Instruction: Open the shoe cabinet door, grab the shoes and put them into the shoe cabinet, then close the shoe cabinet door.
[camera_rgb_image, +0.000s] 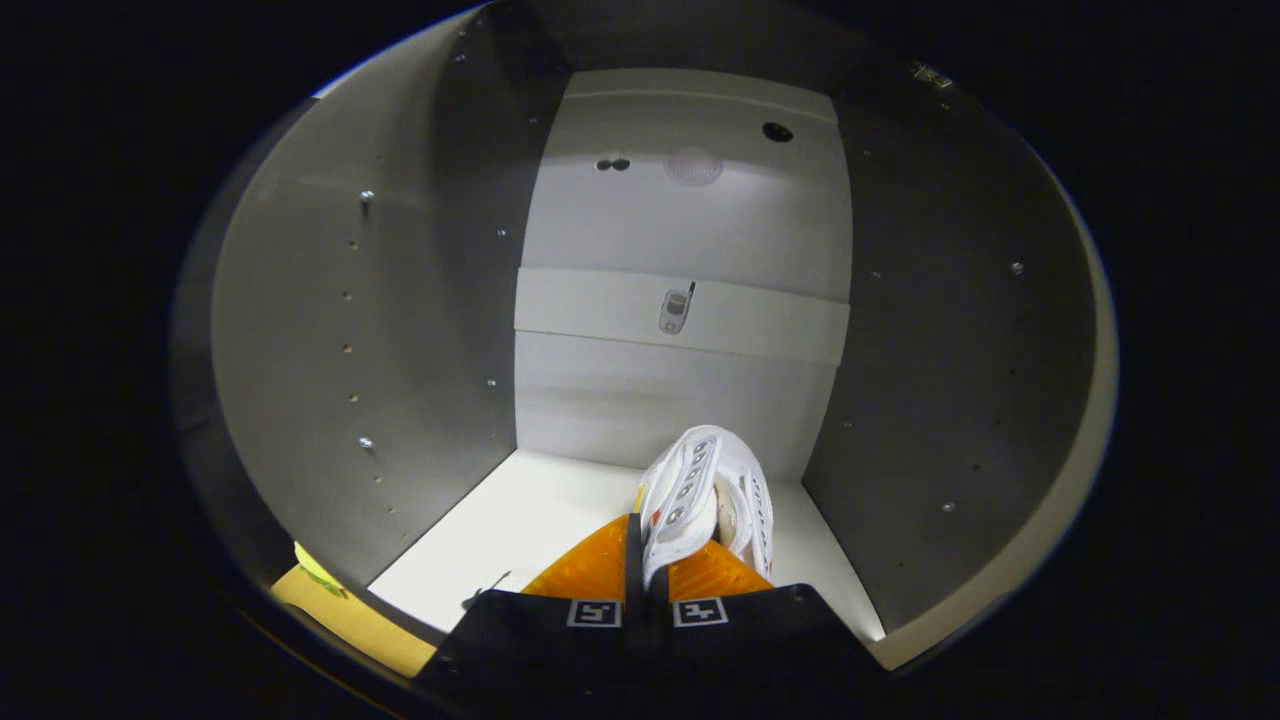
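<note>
Clamping a white shoe (700, 490) between its fingers, the gripper (648, 580) points it lengthwise toward the shoe cabinet (680, 230) back wall.

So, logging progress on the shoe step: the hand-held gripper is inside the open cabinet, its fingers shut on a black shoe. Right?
Not quite: the shoe is white, not black. The gripper view shows the hand-held gripper reaching into the open cabinet, both fingers shut on the shoe, which hangs above the cabinet floor.
</note>
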